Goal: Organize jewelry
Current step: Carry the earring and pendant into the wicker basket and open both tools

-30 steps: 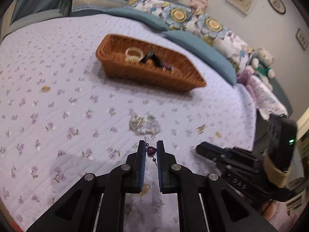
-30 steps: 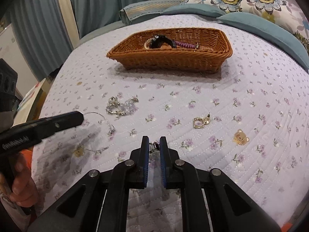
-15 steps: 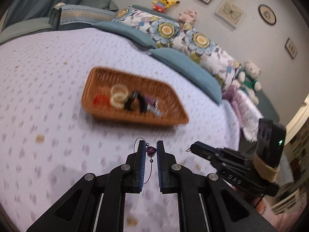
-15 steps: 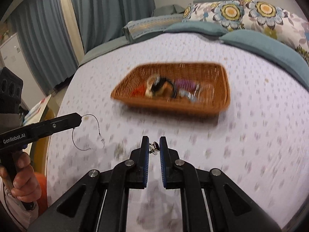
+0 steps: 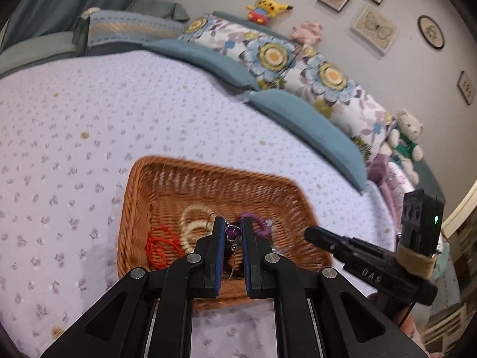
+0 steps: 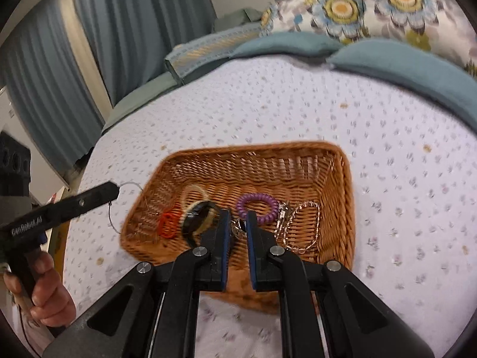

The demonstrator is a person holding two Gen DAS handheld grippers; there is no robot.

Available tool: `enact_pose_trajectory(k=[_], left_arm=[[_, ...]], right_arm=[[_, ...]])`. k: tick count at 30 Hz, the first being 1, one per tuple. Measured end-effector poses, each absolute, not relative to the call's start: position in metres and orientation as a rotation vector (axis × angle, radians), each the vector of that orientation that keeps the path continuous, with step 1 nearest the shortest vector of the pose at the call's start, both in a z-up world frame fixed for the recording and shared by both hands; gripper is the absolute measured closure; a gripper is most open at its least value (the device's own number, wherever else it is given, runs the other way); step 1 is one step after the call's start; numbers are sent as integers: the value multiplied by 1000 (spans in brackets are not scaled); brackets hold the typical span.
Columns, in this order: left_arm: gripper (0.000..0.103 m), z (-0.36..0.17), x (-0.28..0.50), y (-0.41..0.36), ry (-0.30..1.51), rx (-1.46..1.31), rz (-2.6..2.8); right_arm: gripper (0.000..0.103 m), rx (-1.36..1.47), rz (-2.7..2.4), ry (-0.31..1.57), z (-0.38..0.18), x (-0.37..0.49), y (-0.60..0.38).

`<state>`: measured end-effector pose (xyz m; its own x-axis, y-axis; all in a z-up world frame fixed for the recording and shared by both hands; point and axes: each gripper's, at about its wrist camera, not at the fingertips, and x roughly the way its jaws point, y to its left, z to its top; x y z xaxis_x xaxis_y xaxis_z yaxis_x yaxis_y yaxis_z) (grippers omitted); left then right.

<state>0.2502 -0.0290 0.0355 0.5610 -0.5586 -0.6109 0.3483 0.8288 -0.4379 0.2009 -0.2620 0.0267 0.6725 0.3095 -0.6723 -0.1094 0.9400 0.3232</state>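
Now both grippers hang over the brown woven wicker basket, which stands on the pale quilted bedspread with small purple flowers, probably so that each piece can drop inside it and not on the bed. The left gripper is clamped on a purple heart-shaped pendant, whose thin wire loop swings outside the basket's left wall, so I judge it must go a little further in. The right gripper is closed on a small silver metal piece; I cannot tell what kind it is. Inside the basket I count one purple spiral band, one red cord loop, one black bangle, two cream woven rings, and one thin gold chain
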Motion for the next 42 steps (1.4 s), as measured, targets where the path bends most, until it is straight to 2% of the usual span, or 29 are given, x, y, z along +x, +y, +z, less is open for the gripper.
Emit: enact_pose_trajectory(k=[6,17,19,20,21,22,23,32,37,42], left_arm=[[92,0,257,-34,874,-239,-502],[91,-8,252,-45,895,-174,-499],[85,-2,249,-47,881,-167,-510],[76,-1,249,-47,874,-164,-510],[65,2,247,-47,864,-159,-508],[60,4,246,-47,856,-156,-504],[59,6,244,-46,845,-152,-498],[59,35,216,-34,797,-152,-503],[59,53,171,-23,769,-155,-506],[59,49,126,-9,788,-185,-495]], right_arm=[[90,305,252,840,-2,202,-268],[89,344,263,849,-9,202,-276],[86,350,263,845,-8,201,-278],[83,345,255,841,-7,200,-278],[75,334,246,834,-6,199,-278],[68,327,240,831,-5,198,-279],[68,326,238,829,-5,198,-279],[68,312,246,787,19,170,-277],[68,310,250,761,33,126,-279],[68,300,230,782,30,84,-280]])
